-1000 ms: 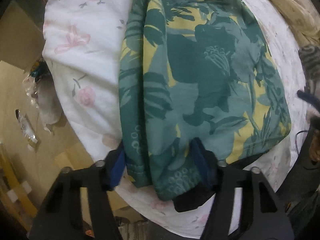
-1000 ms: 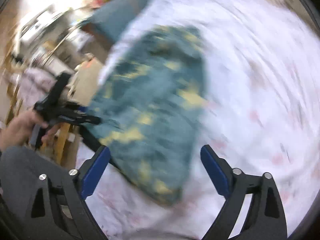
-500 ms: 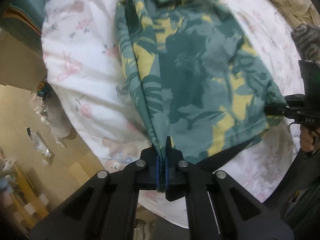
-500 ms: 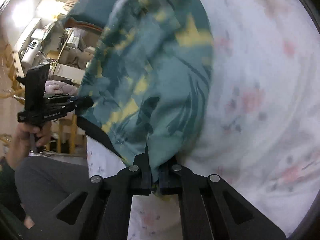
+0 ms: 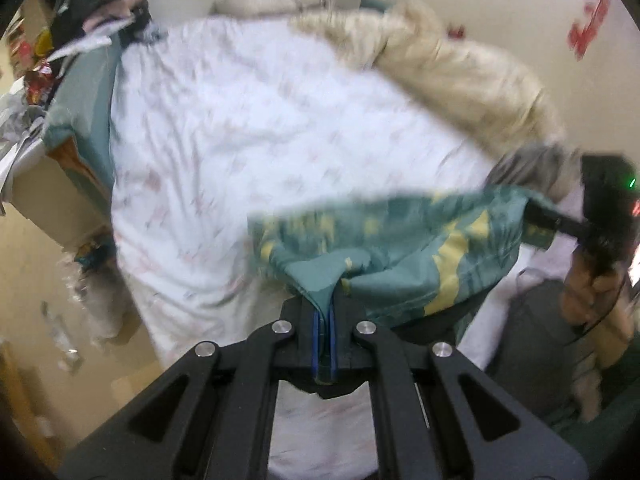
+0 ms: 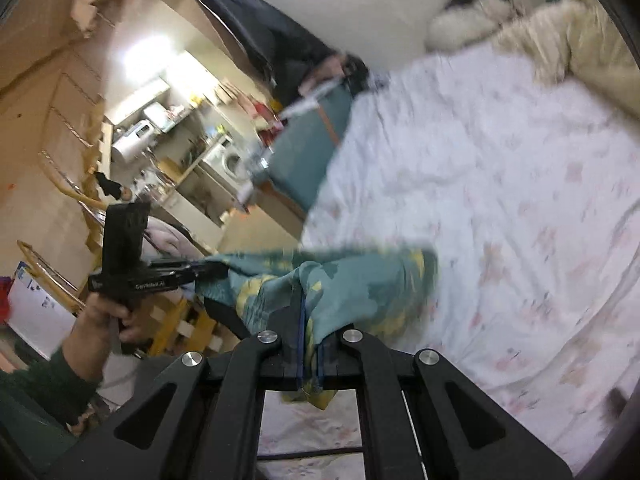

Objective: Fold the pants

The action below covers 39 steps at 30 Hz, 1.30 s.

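Both the left gripper (image 5: 323,316) and right gripper (image 6: 308,320) are clamping an edge of the teal-and-yellow leaf-print fabric pants (image 5: 420,256), hanging at six o'clock over the white floral bed sheet (image 5: 260,128); thin hems risk slipping out, spoiling the fold.

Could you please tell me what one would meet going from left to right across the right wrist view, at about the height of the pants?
The hand holding the left gripper → green and yellow pants → floral white bedsheet.
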Each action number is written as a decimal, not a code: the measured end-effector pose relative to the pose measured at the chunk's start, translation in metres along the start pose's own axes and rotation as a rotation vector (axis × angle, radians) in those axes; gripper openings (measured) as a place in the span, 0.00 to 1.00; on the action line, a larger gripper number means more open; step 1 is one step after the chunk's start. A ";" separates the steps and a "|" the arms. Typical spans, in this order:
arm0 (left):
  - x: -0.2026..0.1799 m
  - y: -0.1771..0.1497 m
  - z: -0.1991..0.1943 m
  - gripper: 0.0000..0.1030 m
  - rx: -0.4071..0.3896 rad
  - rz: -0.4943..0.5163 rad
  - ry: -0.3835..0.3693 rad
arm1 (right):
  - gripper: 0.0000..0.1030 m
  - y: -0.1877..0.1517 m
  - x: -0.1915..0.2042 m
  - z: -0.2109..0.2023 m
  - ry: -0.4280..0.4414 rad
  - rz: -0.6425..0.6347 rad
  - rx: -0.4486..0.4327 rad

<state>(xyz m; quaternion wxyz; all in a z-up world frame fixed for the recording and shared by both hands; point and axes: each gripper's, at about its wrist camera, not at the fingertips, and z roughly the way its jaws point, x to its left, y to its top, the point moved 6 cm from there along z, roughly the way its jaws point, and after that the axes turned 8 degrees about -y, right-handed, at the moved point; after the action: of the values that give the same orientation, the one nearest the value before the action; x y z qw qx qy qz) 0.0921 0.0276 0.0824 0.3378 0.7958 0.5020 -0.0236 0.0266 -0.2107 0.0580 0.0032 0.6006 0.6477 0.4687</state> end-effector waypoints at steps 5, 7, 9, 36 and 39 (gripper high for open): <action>-0.021 0.027 -0.044 0.02 -0.139 -0.076 -0.058 | 0.03 0.045 0.021 -0.049 -0.021 -0.009 -0.049; -0.020 0.042 -0.049 0.02 -0.170 -0.103 -0.049 | 0.03 0.063 0.017 -0.060 -0.044 -0.005 -0.054; -0.014 0.056 -0.044 0.02 -0.168 -0.142 -0.049 | 0.03 0.084 0.013 -0.058 -0.078 -0.006 -0.045; 0.075 -0.154 0.192 0.02 0.310 -0.470 0.100 | 0.08 -0.153 -0.157 0.100 -0.303 0.351 0.520; 0.064 -0.165 0.205 0.10 0.385 -0.377 0.171 | 0.21 -0.165 -0.158 0.101 -0.450 0.225 0.575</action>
<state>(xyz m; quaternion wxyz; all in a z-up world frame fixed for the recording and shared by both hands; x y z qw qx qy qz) 0.0508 0.0067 -0.1840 0.1264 0.7372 0.6540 -0.1138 0.0000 -0.2470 -0.1877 -0.0747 0.7323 0.6659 0.1218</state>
